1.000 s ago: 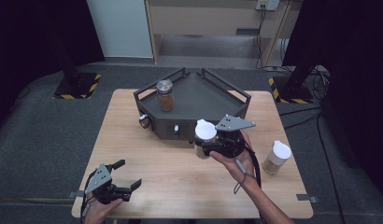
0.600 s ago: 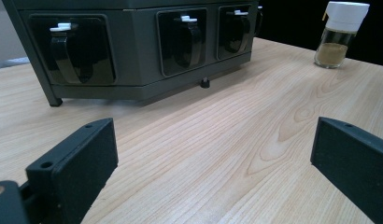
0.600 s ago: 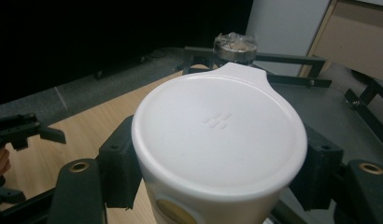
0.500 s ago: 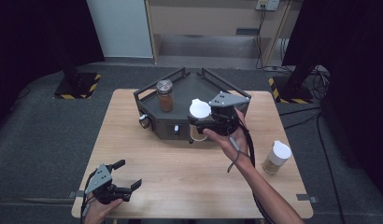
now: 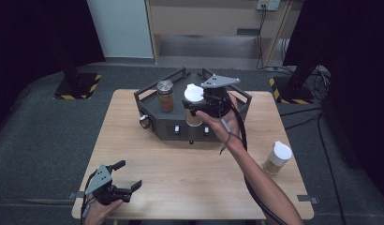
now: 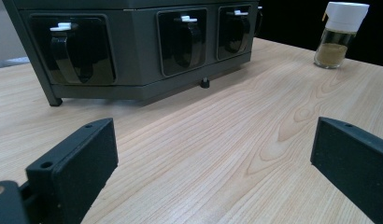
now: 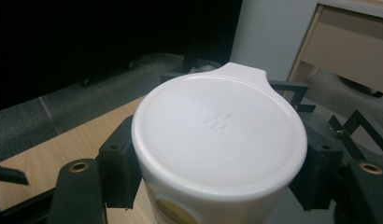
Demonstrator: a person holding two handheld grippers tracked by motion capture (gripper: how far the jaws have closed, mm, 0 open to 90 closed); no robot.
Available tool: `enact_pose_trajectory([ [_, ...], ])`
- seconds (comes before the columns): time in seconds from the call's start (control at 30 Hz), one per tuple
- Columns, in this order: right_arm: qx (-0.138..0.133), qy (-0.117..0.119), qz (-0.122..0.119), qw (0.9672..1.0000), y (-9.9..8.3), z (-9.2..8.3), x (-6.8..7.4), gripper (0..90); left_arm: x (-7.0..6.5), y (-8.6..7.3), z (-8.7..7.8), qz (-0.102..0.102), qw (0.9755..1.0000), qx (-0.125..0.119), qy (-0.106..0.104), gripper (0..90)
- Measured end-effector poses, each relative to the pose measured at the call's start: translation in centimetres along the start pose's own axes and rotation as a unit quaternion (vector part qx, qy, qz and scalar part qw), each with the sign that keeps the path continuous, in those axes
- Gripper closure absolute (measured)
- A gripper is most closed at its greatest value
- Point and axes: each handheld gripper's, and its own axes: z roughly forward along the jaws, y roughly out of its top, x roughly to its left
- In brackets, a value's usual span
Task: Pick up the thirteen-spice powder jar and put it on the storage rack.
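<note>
the right gripper (image 5: 203,107), clamped on a white-lidded spice jar (image 5: 194,108), has carried it from the table's front up over the dark rack (image 5: 150,105) (beside the jar (image 5: 165,95) already standing there), so setting it down looks next. the left gripper (image 5: 119,187) rests wide open and empty near the table (image 5: 180,173) edge.

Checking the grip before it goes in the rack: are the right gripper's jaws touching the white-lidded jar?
Touching. The right gripper view shows both jaws of the right gripper pressed against the white-lidded jar.
</note>
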Motion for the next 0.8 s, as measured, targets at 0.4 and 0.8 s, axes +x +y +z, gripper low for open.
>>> enact_pose_trajectory([
  [0.4,0.007,-0.024,0.017,0.9995,1.0,2.8,-1.9,30.9,0.0,0.0,0.0,-0.001,1.0000,0.001,0.000,0.0],
  [0.8,0.017,-0.043,0.029,0.9985,0.8,5.9,-3.6,30.8,0.1,-0.1,0.0,-0.002,1.0000,0.000,-0.002,0.0],
])
